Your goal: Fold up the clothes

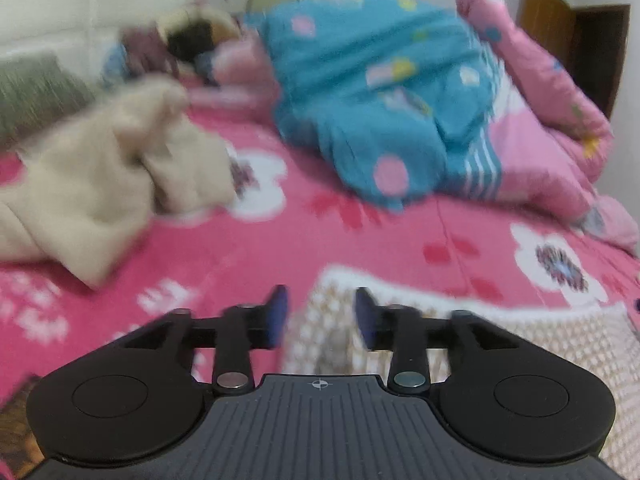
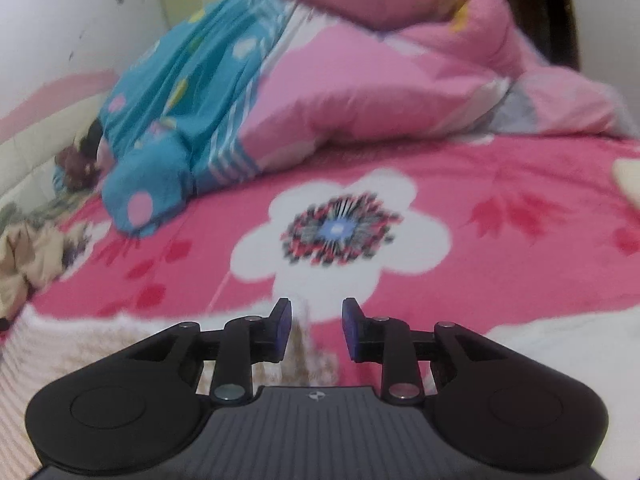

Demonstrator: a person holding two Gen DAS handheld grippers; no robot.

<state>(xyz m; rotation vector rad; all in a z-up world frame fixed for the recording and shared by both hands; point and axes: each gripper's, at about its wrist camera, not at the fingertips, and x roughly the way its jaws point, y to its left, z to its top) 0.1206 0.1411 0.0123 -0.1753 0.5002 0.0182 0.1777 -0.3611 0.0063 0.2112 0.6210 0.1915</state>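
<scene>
A cream knitted garment lies flat on the pink flowered bedsheet in the left wrist view, spreading from under the gripper to the lower right. My left gripper hangs over its near left edge, jaws apart, the pads pressing on nothing. In the right wrist view the same cream garment shows at the lower left, and white cloth at the lower right. My right gripper is open above the sheet, with a brownish strip of fabric below the gap, touching neither pad.
A beige fluffy garment lies crumpled at the left. A blue patterned quilt and a pink quilt are heaped at the back of the bed. A wooden cabinet stands at the far right, a padded headboard at the far left.
</scene>
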